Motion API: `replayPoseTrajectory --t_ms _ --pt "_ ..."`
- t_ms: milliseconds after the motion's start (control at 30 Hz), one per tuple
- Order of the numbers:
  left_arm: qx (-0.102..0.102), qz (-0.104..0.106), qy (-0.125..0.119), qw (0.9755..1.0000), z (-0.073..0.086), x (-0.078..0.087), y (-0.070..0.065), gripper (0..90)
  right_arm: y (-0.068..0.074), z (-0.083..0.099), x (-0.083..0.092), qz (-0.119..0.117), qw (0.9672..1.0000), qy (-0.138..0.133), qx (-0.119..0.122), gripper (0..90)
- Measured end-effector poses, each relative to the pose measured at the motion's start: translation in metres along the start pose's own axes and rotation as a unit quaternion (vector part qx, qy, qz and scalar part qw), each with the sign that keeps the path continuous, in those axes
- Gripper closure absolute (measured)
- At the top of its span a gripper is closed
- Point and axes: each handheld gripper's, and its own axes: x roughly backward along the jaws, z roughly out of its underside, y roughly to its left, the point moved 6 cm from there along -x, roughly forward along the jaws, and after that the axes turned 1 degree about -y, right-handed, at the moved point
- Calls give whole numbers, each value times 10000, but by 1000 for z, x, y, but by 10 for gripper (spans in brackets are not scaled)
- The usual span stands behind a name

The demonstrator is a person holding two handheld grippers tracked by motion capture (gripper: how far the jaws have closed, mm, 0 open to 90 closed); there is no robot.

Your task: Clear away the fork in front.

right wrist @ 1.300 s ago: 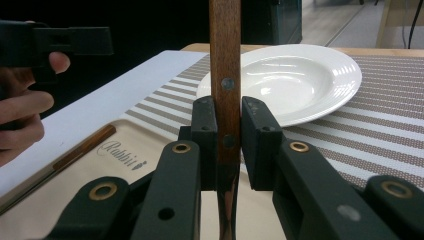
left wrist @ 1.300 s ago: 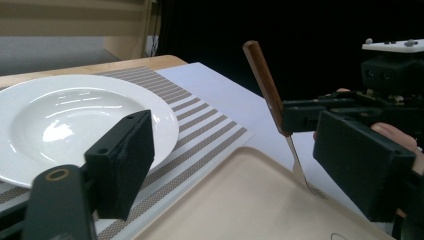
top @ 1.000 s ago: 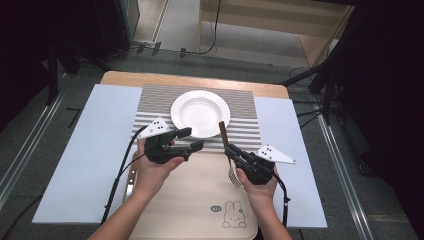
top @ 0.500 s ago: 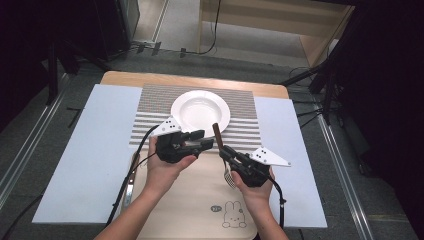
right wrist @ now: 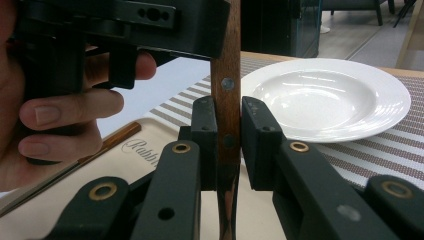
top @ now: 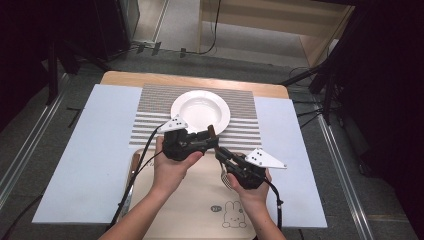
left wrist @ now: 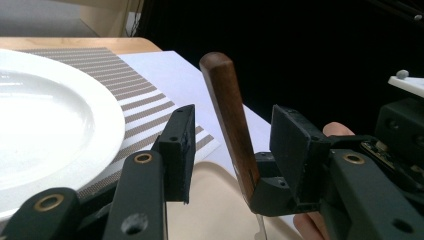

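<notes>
Right gripper (right wrist: 226,135): its 2 jaws are clamped on the brown wooden handle (right wrist: 225,100) of a fork, which stands nearly upright between the pads; in the high view the fork's metal tines (top: 225,176) hang below that gripper (top: 220,152), over the beige tray (top: 200,210). Left gripper (left wrist: 232,145): jaws partly apart and just now closing, 1 on each side of the handle's upper part (left wrist: 227,105) (pads not yet pressing on it; a gap shows on both sides). In the high view the left gripper (top: 212,140) meets the handle tip (top: 211,129) at the near rim of the white plate (top: 197,107). The plate rests on a striped placemat (top: 150,120), flanked by pale blue mats (top: 95,145) on the wooden table (top: 130,77). A rabbit drawing (top: 234,220) marks the tray's near end.
</notes>
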Motion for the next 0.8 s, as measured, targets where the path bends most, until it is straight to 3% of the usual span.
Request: replayPoseTrajectory --t_ms 233,400,567,600,733,800 --pt "307 81 131 9994 3 -5 2 607 2 0 -1 6 10000 -21 33 766" --pt "539 361 167 9978 4 -8 1 750 2 1 -1 27 10000 -18 50 765" --pt "414 263 184 9986 2 -5 2 784 2 3 -5 37 9999 -95 119 746" --pt "379 230 181 9989 2 -4 3 785 1 2 -5 29 9998 -126 117 674" --pt "329 196 117 9992 -1 4 7 788 -3 -1 -3 15 9993 -297 227 538" --pt "314 218 77 9992 -3 8 9 789 -8 -3 -2 106 9981 -466 397 467"
